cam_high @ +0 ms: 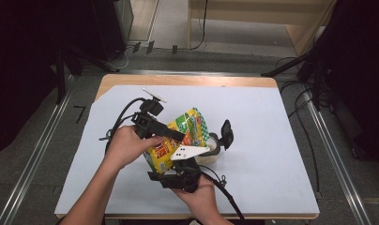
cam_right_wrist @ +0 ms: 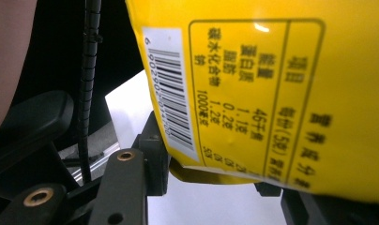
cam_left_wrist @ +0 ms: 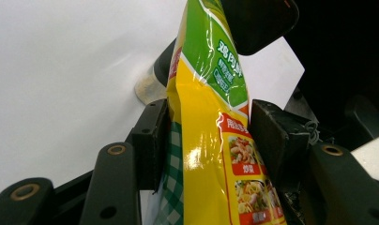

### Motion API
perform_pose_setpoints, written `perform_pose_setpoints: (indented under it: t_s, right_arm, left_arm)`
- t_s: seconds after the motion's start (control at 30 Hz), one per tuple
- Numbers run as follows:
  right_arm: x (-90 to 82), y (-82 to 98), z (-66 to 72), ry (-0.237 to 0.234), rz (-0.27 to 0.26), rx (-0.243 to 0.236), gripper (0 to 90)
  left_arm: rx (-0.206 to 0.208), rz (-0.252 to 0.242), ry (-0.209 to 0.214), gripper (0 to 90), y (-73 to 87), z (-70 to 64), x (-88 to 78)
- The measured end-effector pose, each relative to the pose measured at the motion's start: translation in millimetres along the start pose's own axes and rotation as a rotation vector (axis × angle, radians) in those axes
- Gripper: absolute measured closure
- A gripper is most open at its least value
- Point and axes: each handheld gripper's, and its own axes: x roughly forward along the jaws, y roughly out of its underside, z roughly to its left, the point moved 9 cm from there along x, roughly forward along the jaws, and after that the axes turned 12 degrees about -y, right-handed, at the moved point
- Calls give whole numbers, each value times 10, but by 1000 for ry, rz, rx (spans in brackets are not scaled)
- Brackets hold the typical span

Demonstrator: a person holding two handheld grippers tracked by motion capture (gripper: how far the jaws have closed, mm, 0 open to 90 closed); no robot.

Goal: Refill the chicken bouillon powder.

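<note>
Item: yellow-green seasoning packet (cam_high: 178, 138), held above the white table cover (cam_high: 272, 140) beside a jar (cam_high: 211, 149). Your left gripper (cam_left_wrist: 206, 140) clamps its middle; your right gripper (cam_right_wrist: 216, 178) pinches its bottom edge.

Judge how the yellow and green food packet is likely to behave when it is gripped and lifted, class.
The yellow and green food packet looks floppy: its film creases between the left claw pads. Its glossy, glinting surface may be slippery. It seems light for its size, since the left claw and right claw hold it above the white table cover.
</note>
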Motion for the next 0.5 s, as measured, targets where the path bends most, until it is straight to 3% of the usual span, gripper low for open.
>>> perform_pose_setpoints:
  t_s: [0.5]
  right_arm:
    - [2, 1, 8, -4, 1, 3, 578]
  left_arm:
    - [3, 3, -3, 503, 5, -3, -3]
